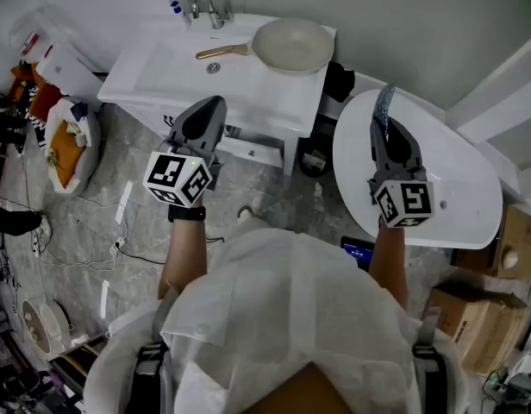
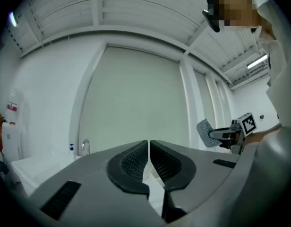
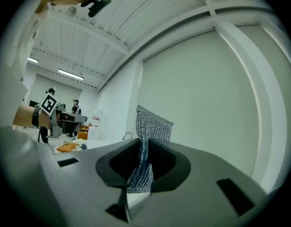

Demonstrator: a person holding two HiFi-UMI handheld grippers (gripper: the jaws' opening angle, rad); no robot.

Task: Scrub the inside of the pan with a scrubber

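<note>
Where the pan sits: the pan [image 1: 293, 46] rests at 12 o'clock in the head view, on the right end of the white sink unit [image 1: 162, 76], well apart from both grippers.
Pan shape: round and shallow, with a pale matte inside and a wooden-looking handle [image 1: 222, 52].
Pan axis: the long axis runs from 3 to 9 o'clock, with the handle pointing to 9 o'clock, toward the basin below the tap [image 1: 209, 11].
Scrubber: the scrubber [image 3: 152, 122] is a silvery woven-mesh sheet, roughly rectangular, standing up out of the claw with its lower part twisted.
Right gripper: the right gripper [image 3: 144, 148] is clamped on the scrubber. In the head view it is at 3 o'clock over a smooth white oval table [image 1: 455, 171], aimed at 12 o'clock.
Left gripper: the left gripper [image 2: 149, 148] has its cross-hatched pads pressed together with nothing between them. In the head view it is at 10 o'clock, over the marbled grey floor [image 1: 93, 222].
Hard to make out: the pan's inner surface is too small to judge. A dark object [image 1: 339, 80] between the sink unit and the table cannot be identified. The person's white garment covers the ground at 6 o'clock.
</note>
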